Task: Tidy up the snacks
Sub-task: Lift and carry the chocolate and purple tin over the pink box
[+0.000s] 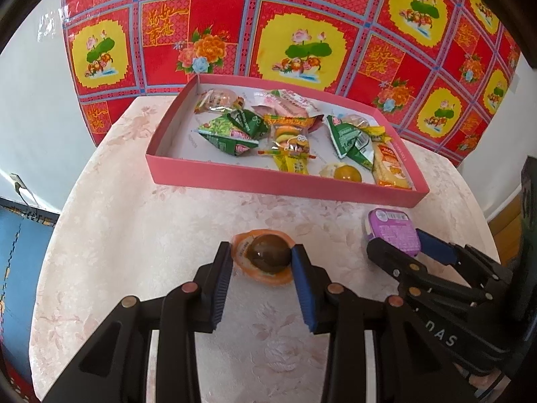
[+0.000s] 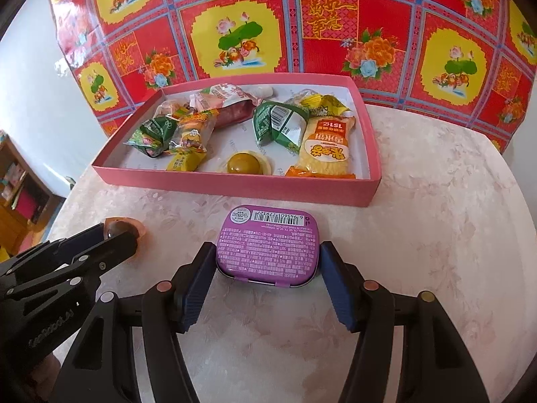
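A: From where I stand, the left gripper [image 2: 122,231] covers most of the jelly cup [image 2: 124,226] in the right wrist view; only an orange rim shows.

B: And the right gripper [image 1: 394,243] hides the near end of the purple tin [image 1: 392,230] in the left view. Its label print is too small to read.

A: In the pink box [image 1: 268,181], packets overlap, so the far ones are partly buried.

B: At the far left, a shelf [image 2: 16,181] is cut off by the frame's edge, its contents blurred.
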